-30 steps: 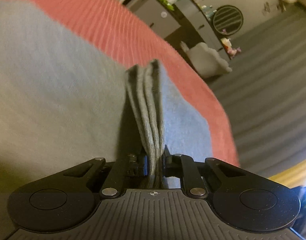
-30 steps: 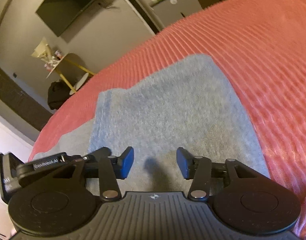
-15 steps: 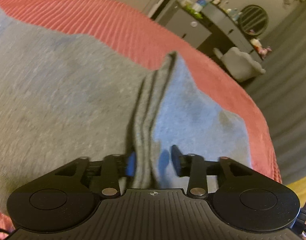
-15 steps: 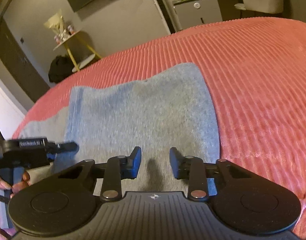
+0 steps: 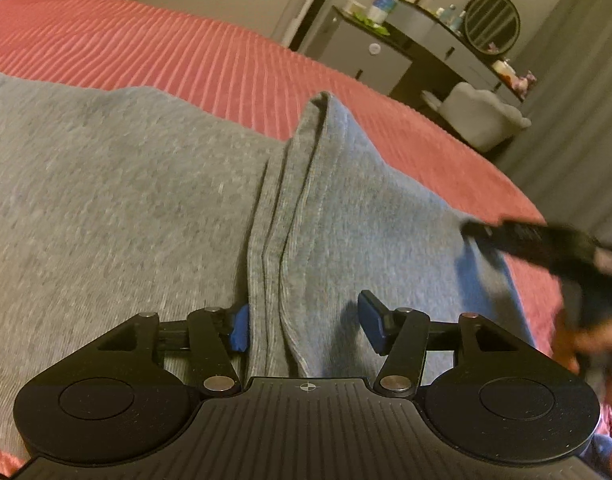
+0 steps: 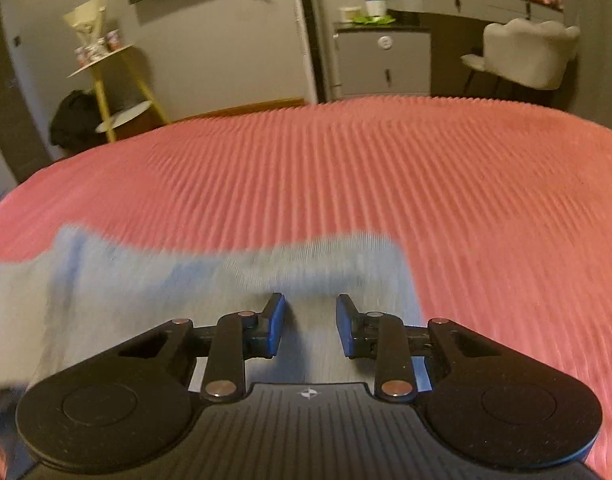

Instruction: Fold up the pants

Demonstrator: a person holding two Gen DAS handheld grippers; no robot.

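Spreading across the frame is a bed (image 5: 233, 60) under a ribbed coral cover, serving as the broad flat surface the garment needs, with the grey pants (image 5: 105, 208) lying folded over its near half. In the left wrist view they are filling the picture from nine o'clock to three o'clock, and a stacked ridge of layered edges (image 5: 281, 232) is running from six o'clock up toward twelve, probably the doubled legs gathered so the fold keeps its line. The left gripper (image 5: 303, 326) is pointing steeply down at that ridge; its fingers are opening, the left pad alongside the ridge, seemingly just touching it, and the right pad well clear, so the cloth is lying between them without being pinched, which reads as a release after laying the fold. The right gripper (image 6: 310, 326) is also angling down over the pants' far edge, near where cloth meets cover, its fingers partly spread with nothing between them, seemingly moving toward a new spot to grasp or smooth. In the left view it is appearing blurred at three o'clock, held in a hand (image 5: 594, 336).
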